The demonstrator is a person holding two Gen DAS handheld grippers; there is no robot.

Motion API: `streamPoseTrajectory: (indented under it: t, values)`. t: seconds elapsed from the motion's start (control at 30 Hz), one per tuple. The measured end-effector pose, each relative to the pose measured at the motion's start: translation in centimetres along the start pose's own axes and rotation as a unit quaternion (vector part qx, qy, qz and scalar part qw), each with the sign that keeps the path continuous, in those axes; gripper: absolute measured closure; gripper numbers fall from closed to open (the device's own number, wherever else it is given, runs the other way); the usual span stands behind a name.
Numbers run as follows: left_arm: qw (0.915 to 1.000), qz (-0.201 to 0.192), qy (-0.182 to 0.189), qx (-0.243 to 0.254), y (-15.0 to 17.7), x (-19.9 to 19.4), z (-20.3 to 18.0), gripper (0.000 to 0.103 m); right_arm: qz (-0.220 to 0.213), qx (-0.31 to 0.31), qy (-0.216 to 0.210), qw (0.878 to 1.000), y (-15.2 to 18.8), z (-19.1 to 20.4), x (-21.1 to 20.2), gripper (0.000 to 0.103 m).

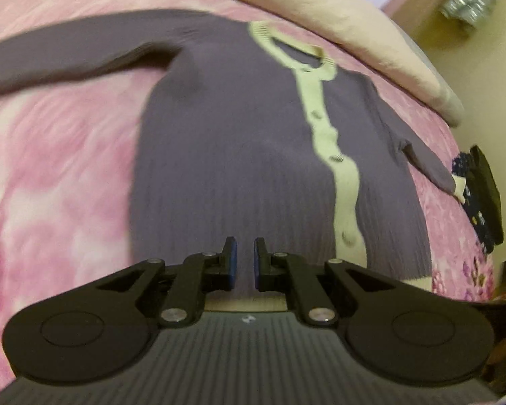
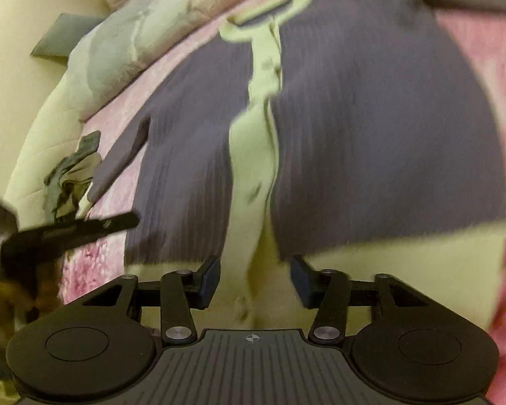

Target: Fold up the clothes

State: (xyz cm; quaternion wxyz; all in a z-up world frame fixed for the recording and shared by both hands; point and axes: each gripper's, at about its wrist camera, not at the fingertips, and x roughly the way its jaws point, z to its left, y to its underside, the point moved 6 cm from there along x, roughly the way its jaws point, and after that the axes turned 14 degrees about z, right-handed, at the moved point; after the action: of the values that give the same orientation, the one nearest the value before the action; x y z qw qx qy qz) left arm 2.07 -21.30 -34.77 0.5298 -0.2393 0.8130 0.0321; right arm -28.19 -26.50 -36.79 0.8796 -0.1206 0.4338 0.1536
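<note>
A purple ribbed cardigan (image 1: pixel 226 155) with a cream button band (image 1: pixel 320 111) and cream hem lies flat, front up, on a pink bedspread (image 1: pixel 50 175). Its sleeves spread out to both sides. My left gripper (image 1: pixel 245 256) hovers over the hem area with a narrow gap between its jaws, holding nothing. In the right wrist view the same cardigan (image 2: pixel 371 128) fills the frame, blurred. My right gripper (image 2: pixel 254 278) is open above the cream hem (image 2: pixel 388 263) at the foot of the button band (image 2: pixel 256 155), holding nothing.
A cream quilt (image 1: pixel 337 20) lies bunched along the far edge of the bed. Dark patterned clothes (image 1: pixel 479 195) lie at the right edge near a sleeve cuff. In the right wrist view a dark bar (image 2: pixel 67 233) juts in at left, beside crumpled clothes (image 2: pixel 71 175).
</note>
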Motion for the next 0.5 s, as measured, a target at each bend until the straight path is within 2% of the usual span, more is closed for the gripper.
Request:
streamPoseTrajectory:
  t: [0.03,0.2,0.23,0.3,0.4,0.5]
  values:
    - [1.0000,-0.001,0.004,-0.006,0.5,-0.3,0.3,0.098,0.002,0.013,-0.009,1.000,0.2,-0.1,0.7,0.075]
    - [0.9998,-0.012,0.015,-0.002,1.5,-1.2,0.8,0.098,-0.003,0.035,-0.043,0.998,-0.3,-0.1,2.9,0.076]
    - [0.9998,-0.014,0.015,-0.002,1.7,-1.2,0.9,0.098,-0.010,0.032,-0.043,0.998,-0.6,0.1,3.0,0.103]
    - [0.9997,-0.018,0.016,-0.005,2.1,-1.1,1.2,0.098,-0.030,0.007,-0.005,1.000,-1.0,0.7,2.1,0.103]
    - [0.9998,-0.015,-0.001,-0.013,2.9,-0.2,2.1,0.098,-0.021,0.050,0.020,0.998,-0.1,-1.4,2.5,0.103]
    - [0.9994,-0.008,-0.020,-0.026,3.9,0.1,3.0,0.097,-0.021,0.067,0.018,0.997,0.0,-2.1,2.4,0.103]
